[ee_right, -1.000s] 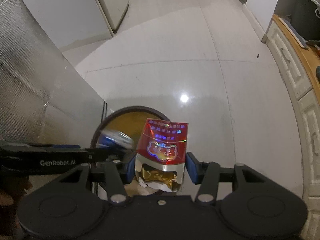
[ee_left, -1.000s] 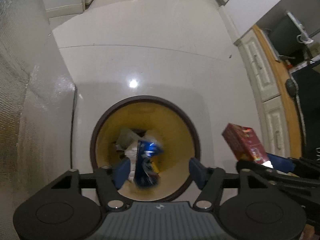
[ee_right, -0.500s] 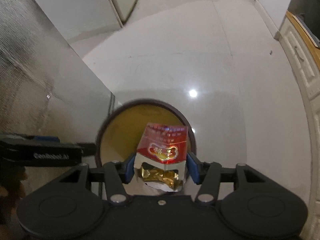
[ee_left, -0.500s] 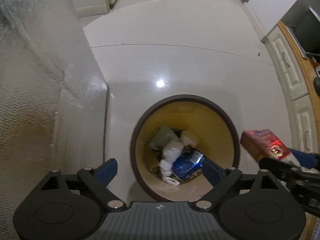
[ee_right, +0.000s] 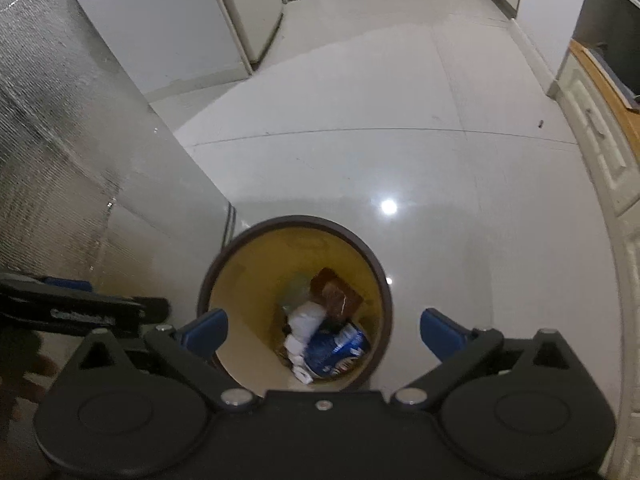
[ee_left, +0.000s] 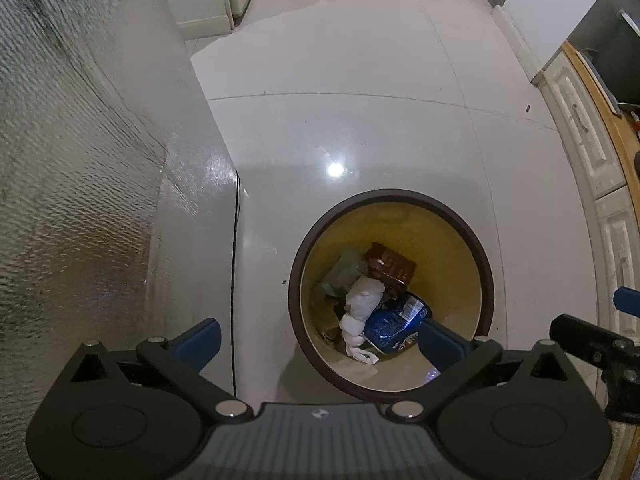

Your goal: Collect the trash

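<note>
Looking down at pale floor [ee_left: 380,112], round bin [ee_left: 486,280] with yellow inside, my left gripper [ee_left: 318,340] and right gripper [ee_right: 324,330] both spread wide and empty, red box [ee_right: 336,296], blue packet [ee_right: 336,350], white wad [ee_left: 362,302] lying inside the bin

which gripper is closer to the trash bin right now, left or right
Right, by a small margin. The right gripper hangs open directly above the trash bin, whose mouth lies between its fingers. The left gripper, also open, sits off toward the bin's left edge, with only its right finger over the opening.
</note>
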Demonstrator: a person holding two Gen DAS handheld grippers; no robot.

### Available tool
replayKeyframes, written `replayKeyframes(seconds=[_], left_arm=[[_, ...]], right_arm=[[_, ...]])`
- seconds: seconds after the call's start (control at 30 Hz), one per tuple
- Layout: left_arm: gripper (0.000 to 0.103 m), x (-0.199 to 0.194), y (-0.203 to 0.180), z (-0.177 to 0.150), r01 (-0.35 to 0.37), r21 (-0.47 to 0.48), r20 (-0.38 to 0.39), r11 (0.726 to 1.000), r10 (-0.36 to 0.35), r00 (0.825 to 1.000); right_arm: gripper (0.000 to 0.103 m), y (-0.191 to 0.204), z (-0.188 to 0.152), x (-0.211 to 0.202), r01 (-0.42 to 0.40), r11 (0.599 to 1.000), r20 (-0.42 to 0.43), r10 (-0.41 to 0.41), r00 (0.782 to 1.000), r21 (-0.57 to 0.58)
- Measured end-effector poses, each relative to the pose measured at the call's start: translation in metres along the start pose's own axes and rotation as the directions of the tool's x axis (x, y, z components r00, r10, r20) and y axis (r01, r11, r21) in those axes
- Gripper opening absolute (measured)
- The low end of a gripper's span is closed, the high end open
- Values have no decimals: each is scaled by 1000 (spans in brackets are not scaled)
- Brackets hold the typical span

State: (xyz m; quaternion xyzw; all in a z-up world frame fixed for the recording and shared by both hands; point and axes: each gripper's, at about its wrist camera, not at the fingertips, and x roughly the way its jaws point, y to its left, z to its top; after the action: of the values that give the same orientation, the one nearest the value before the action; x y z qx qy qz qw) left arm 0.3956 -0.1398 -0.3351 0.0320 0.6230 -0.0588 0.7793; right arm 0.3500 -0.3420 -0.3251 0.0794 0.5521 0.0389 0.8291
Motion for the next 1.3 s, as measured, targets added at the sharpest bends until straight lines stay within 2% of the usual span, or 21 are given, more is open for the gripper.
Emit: replayKeyframes(seconds=[0.33,0.5,0.67,0.83,1.03,1.3], left_arm=[[103,-24,4,-9,-22,6,21,1000,22,1000],[103,-40,0,-17,-23,30,28,999,22,999],[103,-58,3,-30,-1,6,31,1000,1,1000],[103,-76,5,-46,-6,7,42,1000,6,999],[103,-119,3,-59,-34,22,133,999,31,991],[103,-183,3,-87,-61,28,221,998,53,974]], right_arm=[[103,3,-5,-16,50,998,-6,-50,999,-34],[103,2,-10,-30,53,999,7,-53,999,-6],[103,-2,-20,-48,45,998,33,-46,998,49],[103,4,-35,-67,43,998,48,-46,998,45],[103,11,-44,-103,57,998,75,-59,995,34],[103,21,-58,-165,54,995,147,-67,987,87]])
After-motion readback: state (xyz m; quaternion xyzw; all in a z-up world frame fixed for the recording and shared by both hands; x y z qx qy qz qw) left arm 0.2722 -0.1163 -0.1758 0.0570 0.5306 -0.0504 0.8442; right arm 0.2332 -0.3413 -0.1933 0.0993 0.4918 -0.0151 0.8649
